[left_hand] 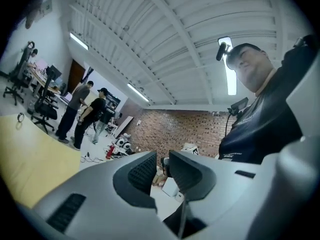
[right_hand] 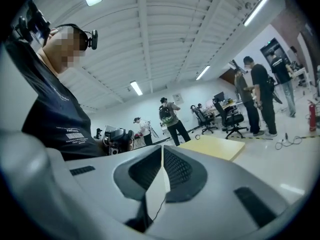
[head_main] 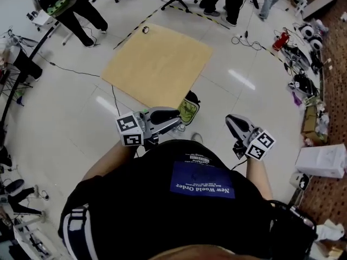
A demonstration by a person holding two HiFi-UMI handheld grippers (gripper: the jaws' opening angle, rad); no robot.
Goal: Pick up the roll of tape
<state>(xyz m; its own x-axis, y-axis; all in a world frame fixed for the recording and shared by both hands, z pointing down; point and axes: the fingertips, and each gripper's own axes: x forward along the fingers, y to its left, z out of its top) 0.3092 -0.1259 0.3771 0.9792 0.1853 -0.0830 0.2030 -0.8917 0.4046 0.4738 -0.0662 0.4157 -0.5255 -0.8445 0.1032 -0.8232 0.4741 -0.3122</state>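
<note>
Two tongs are held close in front of the person's chest, at the near side of the tan counter [head_main: 157, 64]. Left tongs [head_main: 174, 116]: jaws slightly apart, nothing between them. Right tongs [head_main: 232, 119]: jaws closed together, empty. The roll of tape [head_main: 145, 30] sits near the counter's far corner, well apart from both tongs. It shows as a small dark ring, too small to tell which way its hole faces.
</note>
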